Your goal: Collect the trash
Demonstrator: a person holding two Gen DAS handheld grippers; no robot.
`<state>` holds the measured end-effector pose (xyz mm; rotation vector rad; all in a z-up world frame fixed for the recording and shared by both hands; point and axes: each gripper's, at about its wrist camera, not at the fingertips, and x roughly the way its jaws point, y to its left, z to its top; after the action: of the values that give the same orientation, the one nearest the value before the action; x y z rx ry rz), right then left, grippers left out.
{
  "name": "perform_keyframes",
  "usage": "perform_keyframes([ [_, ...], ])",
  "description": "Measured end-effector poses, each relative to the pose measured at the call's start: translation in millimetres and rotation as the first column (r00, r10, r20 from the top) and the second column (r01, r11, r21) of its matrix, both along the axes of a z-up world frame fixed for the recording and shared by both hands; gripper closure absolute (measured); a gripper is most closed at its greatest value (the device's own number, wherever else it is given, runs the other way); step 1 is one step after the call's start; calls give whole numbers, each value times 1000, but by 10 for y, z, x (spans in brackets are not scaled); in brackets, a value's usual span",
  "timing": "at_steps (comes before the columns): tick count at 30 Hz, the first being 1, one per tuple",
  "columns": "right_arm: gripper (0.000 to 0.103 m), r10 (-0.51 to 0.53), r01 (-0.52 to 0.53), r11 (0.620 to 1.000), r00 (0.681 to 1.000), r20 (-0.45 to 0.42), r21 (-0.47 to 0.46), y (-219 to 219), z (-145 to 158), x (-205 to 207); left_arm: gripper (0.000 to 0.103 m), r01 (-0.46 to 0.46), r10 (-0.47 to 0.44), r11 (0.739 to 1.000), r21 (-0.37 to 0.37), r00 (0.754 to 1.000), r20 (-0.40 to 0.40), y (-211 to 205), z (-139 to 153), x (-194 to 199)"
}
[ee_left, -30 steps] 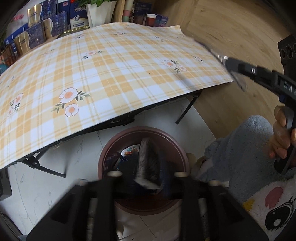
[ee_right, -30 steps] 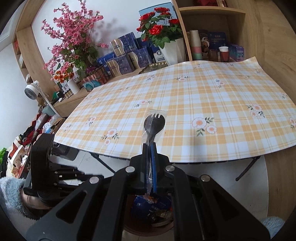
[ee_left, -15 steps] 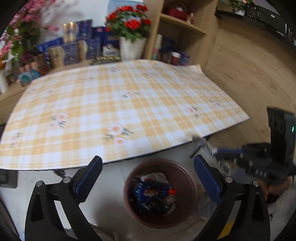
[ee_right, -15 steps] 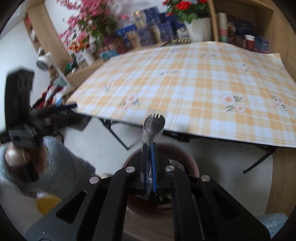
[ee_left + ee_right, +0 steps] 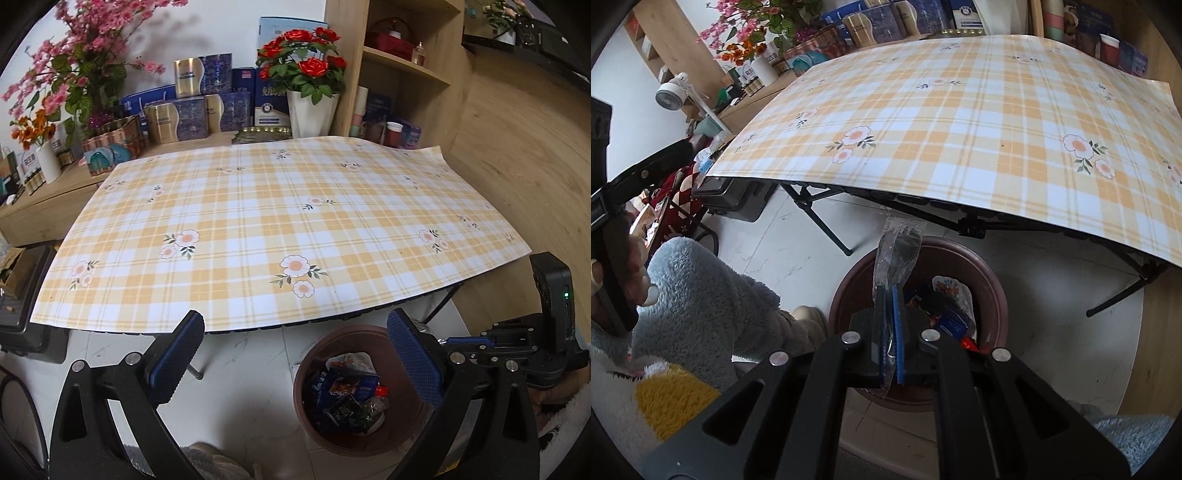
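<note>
The right gripper (image 5: 891, 295) is clamped on a clear wrapper holding a black plastic fork (image 5: 899, 245), which sticks up from the closed pads directly above the brown trash bin (image 5: 993, 291). The left gripper (image 5: 295, 354) stands wide apart with nothing between its blue pads (image 5: 413, 360), just beside the bin's (image 5: 406, 435) rim. Wrappers and packets (image 5: 345, 395) lie inside the bin. The bin sits on the pale floor, just in front of the plaid-covered folding table (image 5: 258, 229).

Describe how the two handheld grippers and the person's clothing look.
Both grippers, left and right, have black angular frames with silver bolts and blue ribbed finger pads. The person wears fluffy grey-blue fleece with a yellow-and-white patch.
</note>
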<state>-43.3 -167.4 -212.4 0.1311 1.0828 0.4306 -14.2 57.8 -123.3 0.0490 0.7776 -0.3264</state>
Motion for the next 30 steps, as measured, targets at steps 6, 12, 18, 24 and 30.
perform_keyframes([
  [6, 95, -28, 28, 1000, 999, -19, -3, -42, -47, 77, 6, -24, 24, 1000, -2, 1000, 5, 7, 32, 6],
  [12, 49, -76, 76, 997, 997, 16, 6, -114, 13, 94, 6, -28, 28, 1000, 3, 1000, 12, -3, 36, 0],
  [18, 12, -118, 120, 993, 989, 92, -11, -164, 181, 104, 6, -46, 46, 999, 4, 999, 28, -7, 70, -4],
  [24, 6, -162, 168, 986, 973, 164, -24, -246, 475, 162, 6, -80, 78, 996, 37, 994, 74, -26, 203, -2],
  [30, 6, -179, 199, 979, 946, 271, -48, -302, 965, 217, 6, -169, 146, 980, 105, 969, 201, -74, 563, -6],
])
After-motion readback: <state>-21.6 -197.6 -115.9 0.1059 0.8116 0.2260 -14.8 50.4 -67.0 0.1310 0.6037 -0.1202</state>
